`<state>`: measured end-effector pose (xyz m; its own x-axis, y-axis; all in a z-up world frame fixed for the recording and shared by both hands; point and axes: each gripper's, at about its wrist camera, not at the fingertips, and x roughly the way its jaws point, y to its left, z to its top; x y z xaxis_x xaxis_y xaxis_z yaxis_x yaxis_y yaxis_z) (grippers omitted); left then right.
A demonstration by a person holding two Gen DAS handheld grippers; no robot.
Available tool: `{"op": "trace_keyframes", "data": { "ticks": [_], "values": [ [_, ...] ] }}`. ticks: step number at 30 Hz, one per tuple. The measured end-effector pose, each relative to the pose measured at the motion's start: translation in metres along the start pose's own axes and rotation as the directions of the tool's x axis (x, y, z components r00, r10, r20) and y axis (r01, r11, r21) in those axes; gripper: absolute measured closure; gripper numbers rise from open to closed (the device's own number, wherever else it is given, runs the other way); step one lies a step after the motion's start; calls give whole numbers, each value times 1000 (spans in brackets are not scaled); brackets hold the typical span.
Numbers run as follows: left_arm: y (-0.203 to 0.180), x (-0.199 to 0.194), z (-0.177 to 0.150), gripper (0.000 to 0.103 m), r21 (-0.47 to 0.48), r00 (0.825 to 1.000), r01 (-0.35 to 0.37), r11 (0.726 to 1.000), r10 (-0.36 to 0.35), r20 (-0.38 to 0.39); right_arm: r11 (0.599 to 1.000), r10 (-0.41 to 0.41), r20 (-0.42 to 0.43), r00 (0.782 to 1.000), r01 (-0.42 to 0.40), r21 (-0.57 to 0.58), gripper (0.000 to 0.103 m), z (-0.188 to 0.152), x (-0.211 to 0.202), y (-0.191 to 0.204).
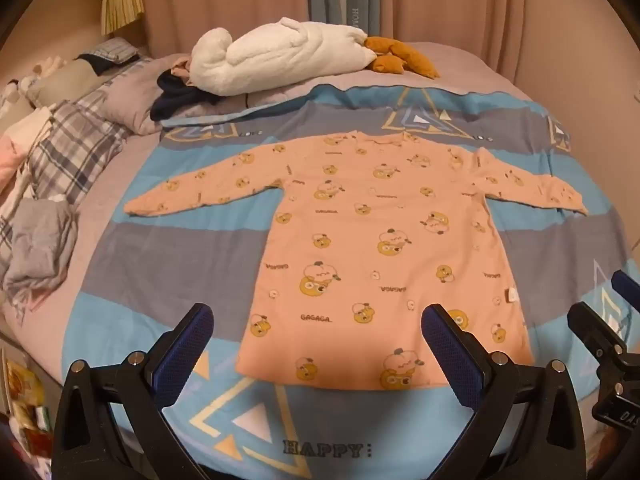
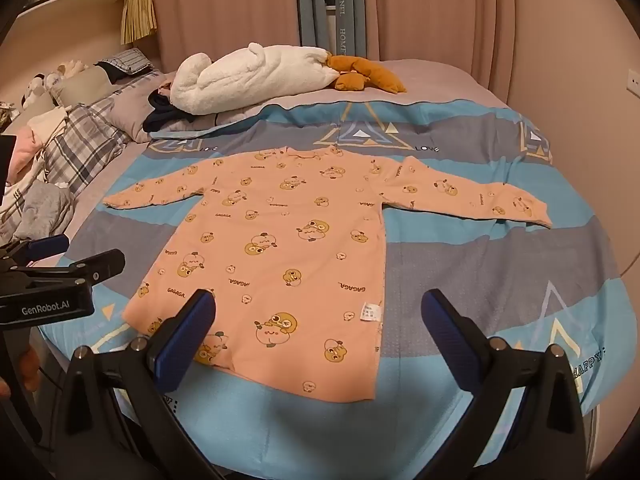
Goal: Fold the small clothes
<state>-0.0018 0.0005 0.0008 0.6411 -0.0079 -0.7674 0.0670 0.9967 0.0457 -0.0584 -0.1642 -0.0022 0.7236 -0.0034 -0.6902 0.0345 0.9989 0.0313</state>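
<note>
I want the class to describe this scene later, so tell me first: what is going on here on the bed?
A person holds a two-finger gripper in each hand above a bed. A small peach long-sleeved top printed with cartoon animals lies flat on a blue and grey patterned sheet, sleeves spread out to both sides. The left gripper and the right gripper are both open near the hem, holding nothing. No fold has been made yet.

"GAGAGA" on shirt [image 1: 372, 248], "HAPPY" on bedspread [image 1: 328, 449], "GenRobot.AI" on left claw [image 2: 52, 309]
</note>
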Motion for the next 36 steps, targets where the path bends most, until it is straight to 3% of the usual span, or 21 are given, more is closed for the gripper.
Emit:
{"op": "trace_keyframes", "data": {
  "ticks": [36],
  "values": [
    [0,9,-1,0,23,998,6,1000,-5,-55,1000,-25,-30,999,25,-4,0,-1,3,1]
  ]
}}
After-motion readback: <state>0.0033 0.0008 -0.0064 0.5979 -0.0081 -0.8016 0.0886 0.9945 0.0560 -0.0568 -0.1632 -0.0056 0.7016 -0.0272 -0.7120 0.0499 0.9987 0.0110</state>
